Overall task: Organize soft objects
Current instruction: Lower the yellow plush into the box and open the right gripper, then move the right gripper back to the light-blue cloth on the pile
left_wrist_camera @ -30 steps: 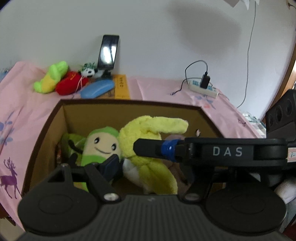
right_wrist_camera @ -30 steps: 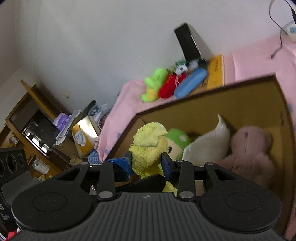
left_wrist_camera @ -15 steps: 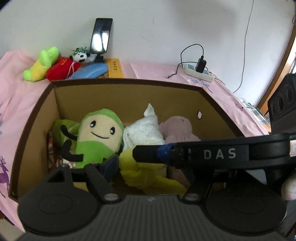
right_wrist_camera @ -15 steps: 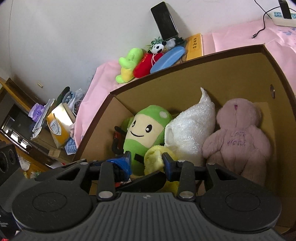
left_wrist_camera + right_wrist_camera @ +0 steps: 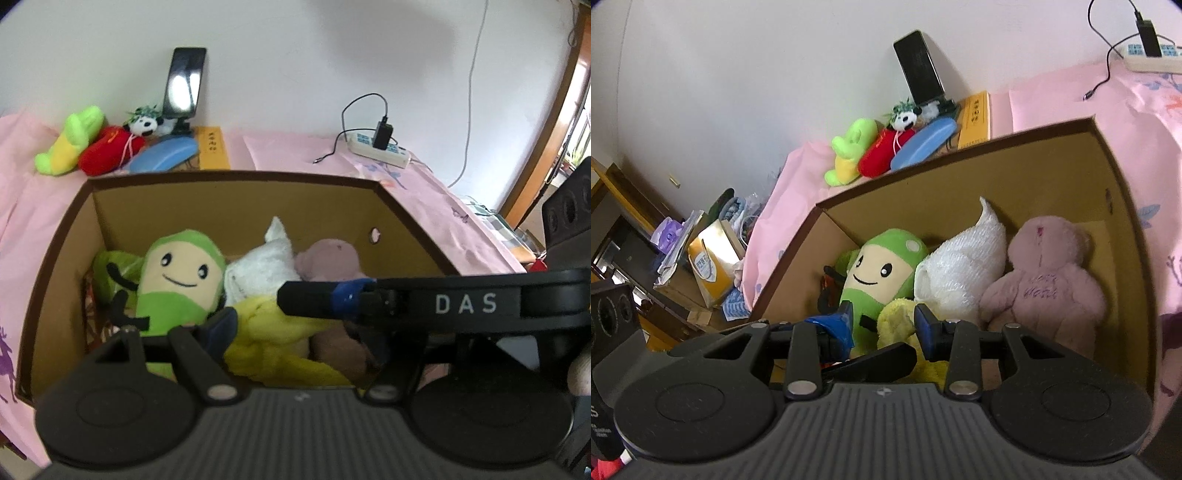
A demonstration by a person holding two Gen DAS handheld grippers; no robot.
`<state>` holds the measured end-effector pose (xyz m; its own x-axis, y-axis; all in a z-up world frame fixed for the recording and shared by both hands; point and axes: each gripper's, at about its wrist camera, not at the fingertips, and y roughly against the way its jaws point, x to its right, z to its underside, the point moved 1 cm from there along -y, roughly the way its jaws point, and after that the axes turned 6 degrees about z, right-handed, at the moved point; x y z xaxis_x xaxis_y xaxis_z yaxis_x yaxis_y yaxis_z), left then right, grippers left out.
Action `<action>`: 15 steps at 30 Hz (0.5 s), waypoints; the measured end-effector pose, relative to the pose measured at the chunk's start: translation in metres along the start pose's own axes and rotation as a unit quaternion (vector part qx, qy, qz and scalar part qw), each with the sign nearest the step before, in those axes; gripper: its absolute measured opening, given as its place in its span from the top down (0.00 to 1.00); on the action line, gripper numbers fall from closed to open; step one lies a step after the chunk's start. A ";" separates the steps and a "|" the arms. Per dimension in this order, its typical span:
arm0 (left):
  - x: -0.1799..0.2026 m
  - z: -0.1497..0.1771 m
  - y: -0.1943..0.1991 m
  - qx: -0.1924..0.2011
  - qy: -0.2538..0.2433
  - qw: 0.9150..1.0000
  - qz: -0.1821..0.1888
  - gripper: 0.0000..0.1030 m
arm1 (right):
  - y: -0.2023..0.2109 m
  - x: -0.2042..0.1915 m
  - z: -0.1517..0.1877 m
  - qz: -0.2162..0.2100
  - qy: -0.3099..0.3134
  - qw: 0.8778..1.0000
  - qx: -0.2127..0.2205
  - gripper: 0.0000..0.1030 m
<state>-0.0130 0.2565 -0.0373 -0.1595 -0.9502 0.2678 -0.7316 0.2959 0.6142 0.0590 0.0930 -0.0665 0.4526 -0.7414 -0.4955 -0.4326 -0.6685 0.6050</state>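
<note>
Step in hand: depositing the yellow plush [image 5: 899, 321] in the cardboard box [image 5: 1034, 166], where it lies at 6 o'clock below the green doll [image 5: 882, 266]. The right gripper [image 5: 882, 321] has just been opening, jaws slack around the plush; next move calls for withdrawing upward clear of it. The left gripper [image 5: 295, 325] stands wide, its right finger hidden behind the other tool, so plush contact is hard to make out.

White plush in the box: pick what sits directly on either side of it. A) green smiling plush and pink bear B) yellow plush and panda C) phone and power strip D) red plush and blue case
A: the white plush lies between the green smiling plush and the pink bear in the cardboard box.
</note>
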 end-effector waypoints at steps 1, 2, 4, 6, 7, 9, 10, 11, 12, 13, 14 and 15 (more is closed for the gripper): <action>0.003 -0.001 0.000 0.001 -0.004 1.000 0.001 0.32 | 0.004 0.000 0.000 -0.001 0.002 1.000 0.005 0.80; 0.006 -0.003 0.001 0.002 -0.007 1.000 0.003 0.32 | 0.007 0.001 -0.001 -0.001 0.005 1.000 0.010 0.80; 0.015 -0.006 0.001 0.004 -0.016 1.000 0.006 0.32 | 0.015 0.002 -0.001 -0.002 0.009 1.000 0.021 0.80; 0.024 -0.009 0.000 0.007 -0.026 1.000 0.009 0.32 | 0.023 0.004 -0.003 -0.003 0.011 0.999 0.032 0.80; 0.029 -0.011 0.000 0.009 -0.031 0.999 0.011 0.32 | 0.028 0.007 -0.003 -0.004 0.010 0.999 0.039 0.80; 0.040 -0.014 -0.001 0.012 -0.040 0.999 0.015 0.32 | 0.036 0.012 -0.004 -0.007 0.006 0.999 0.048 0.80; 0.045 -0.016 -0.001 0.013 -0.044 0.999 0.018 0.31 | 0.040 0.015 -0.005 -0.008 0.004 0.999 0.052 0.80; 0.050 -0.017 -0.002 0.015 -0.048 0.999 0.020 0.31 | 0.045 0.018 -0.006 -0.009 0.001 0.998 0.057 0.80; 0.056 -0.019 -0.003 0.016 -0.053 0.998 0.023 0.31 | 0.049 0.021 -0.005 -0.010 -0.001 0.998 0.060 0.80; 0.062 -0.019 -0.003 0.017 -0.059 0.998 0.024 0.31 | 0.053 0.024 -0.006 -0.011 -0.003 0.998 0.064 0.80; 0.069 -0.020 -0.004 0.018 -0.065 0.997 0.026 0.31 | 0.057 0.027 -0.006 -0.011 -0.006 0.998 0.068 0.80; 0.074 -0.021 -0.005 0.018 -0.070 0.997 0.028 0.31 | 0.062 0.031 -0.006 -0.012 -0.009 0.997 0.072 0.80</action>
<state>-0.0070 0.1867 -0.0050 -0.2896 -0.9376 0.1926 -0.7426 0.3470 0.5729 0.0514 0.0286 -0.0406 0.4506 -0.7255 -0.5202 -0.5298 -0.6863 0.4983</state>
